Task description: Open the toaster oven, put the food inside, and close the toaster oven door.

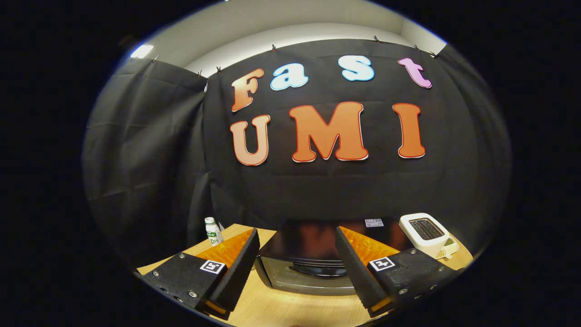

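I am holding my gripper (297,268) above the wooden table (290,309), and its two fingers are standing wide apart with nothing between their pads. The left finger (236,268) is angling in from about seven o'clock and the right finger (358,268) from about five o'clock, each carrying a small square marker on its top face.

The toaster oven (304,259) is sitting straight ahead at twelve o'clock from the fingertips, framed in the gap between the two fingers and lying a little beyond them. Its dark glossy top is reflecting the wall behind it, and its front door is facing me, looking closed, with a dark curved handle (317,270) running across the upper part of the door. The oven is resting on the table, with bare wood showing between it and my fingers.

At about ten o'clock from the gripper, beyond the left finger, a small white bottle (212,230) with a green label is standing upright near the far edge of the table. At about two o'clock, beyond the right finger, a white pop-up toaster (425,234) is sitting just beside the oven's right end, its slots facing up. I cannot make out any food item on the table from here.
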Available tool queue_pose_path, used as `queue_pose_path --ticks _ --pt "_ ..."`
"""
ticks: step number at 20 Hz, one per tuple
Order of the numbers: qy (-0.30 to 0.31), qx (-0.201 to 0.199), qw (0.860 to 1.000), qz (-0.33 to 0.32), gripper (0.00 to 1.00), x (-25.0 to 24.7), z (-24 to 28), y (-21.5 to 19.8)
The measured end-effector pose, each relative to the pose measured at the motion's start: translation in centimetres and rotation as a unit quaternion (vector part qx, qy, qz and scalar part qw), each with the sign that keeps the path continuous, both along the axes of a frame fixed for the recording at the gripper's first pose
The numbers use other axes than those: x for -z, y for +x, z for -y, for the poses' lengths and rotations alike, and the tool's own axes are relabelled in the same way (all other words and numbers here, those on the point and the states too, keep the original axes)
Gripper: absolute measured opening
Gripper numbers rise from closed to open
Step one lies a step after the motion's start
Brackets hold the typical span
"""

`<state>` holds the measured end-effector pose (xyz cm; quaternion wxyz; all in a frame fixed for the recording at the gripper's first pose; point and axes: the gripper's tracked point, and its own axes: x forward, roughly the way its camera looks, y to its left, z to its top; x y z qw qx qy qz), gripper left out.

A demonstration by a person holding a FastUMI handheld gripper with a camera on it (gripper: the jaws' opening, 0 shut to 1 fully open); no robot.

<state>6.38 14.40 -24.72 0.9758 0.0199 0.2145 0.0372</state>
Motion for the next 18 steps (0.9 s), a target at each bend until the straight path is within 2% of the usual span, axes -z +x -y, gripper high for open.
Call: queue_pose_path --ticks 10,14,18 --pt "-0.046 0.054 0.996 -0.053 0.99 7.9 1.5 1.0" --pt "-0.041 0.055 0.995 -0.066 1.00 10.0 1.4 0.6" --pt "-0.038 0.051 0.997 -0.038 1.00 9.7 1.3 0.7"
